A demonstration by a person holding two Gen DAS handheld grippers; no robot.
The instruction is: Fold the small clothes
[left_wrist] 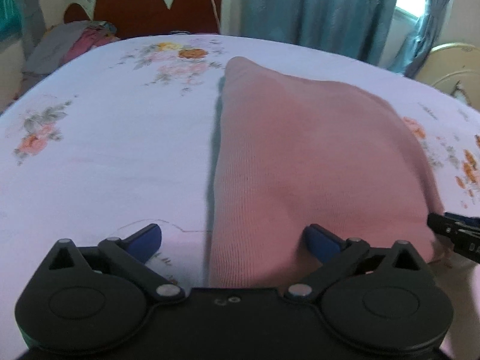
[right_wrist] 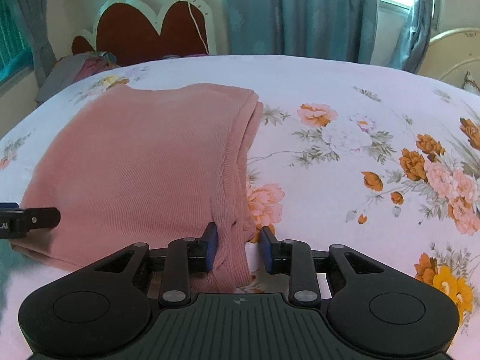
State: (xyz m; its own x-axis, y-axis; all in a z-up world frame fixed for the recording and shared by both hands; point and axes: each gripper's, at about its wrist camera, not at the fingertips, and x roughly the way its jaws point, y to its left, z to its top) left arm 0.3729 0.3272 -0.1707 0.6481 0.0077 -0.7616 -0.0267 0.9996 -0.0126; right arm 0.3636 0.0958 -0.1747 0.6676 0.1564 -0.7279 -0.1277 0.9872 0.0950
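left gripper (left_wrist: 234,240) fingers wide, nothing held. right gripper (right_wrist: 238,247) part open, straddling pink garment (right_wrist: 144,162) edge; release after fold on bed (right_wrist: 330,75), likely.

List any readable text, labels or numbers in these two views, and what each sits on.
"AI": white letters on the black body of the left gripper, cut off by the left edge of the right wrist view; likely the end of a longer word.
White marks on the right gripper, at the right edge of the left wrist view: too blurred and cropped to read.
Pink garment and floral bedsheet: no text.
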